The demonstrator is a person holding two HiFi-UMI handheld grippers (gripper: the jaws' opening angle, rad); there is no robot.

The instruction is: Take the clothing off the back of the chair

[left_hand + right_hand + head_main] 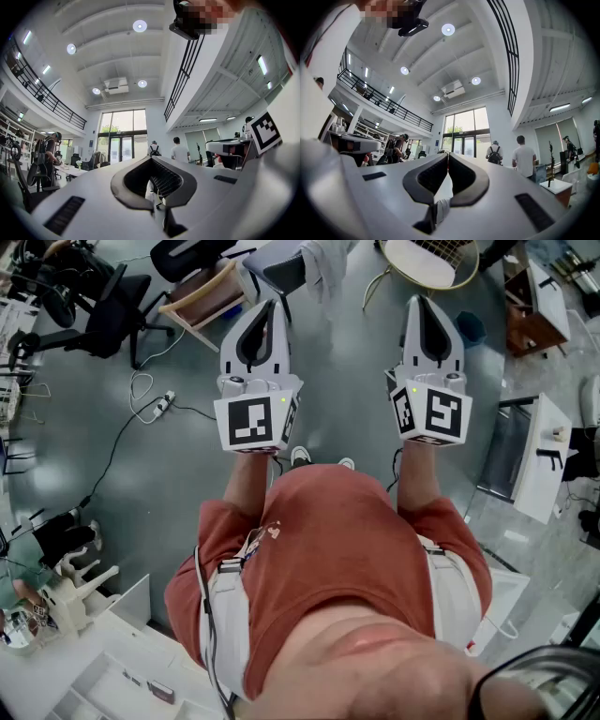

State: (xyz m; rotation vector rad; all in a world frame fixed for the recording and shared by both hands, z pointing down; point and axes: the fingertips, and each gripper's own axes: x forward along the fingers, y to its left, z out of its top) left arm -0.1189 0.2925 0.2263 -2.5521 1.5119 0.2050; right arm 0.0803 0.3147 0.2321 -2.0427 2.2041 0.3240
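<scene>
- Clothing (pixel 327 268), white, draped on the chair (pixel 279 271): looks light and floppy, so pinch a top fold.
- Left gripper (pixel 271 306) and right gripper (pixel 418 302): jaws together, nothing held.

A black office chair (pixel 114 313) stands near a power strip (pixel 162 406) on the floor (pixel 347 381).

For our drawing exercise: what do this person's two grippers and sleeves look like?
The left gripper and right gripper are white tapering shells with black ribbed pads inside. Each carries a cube with black-and-white square markers. The short sleeves are rust red.
</scene>
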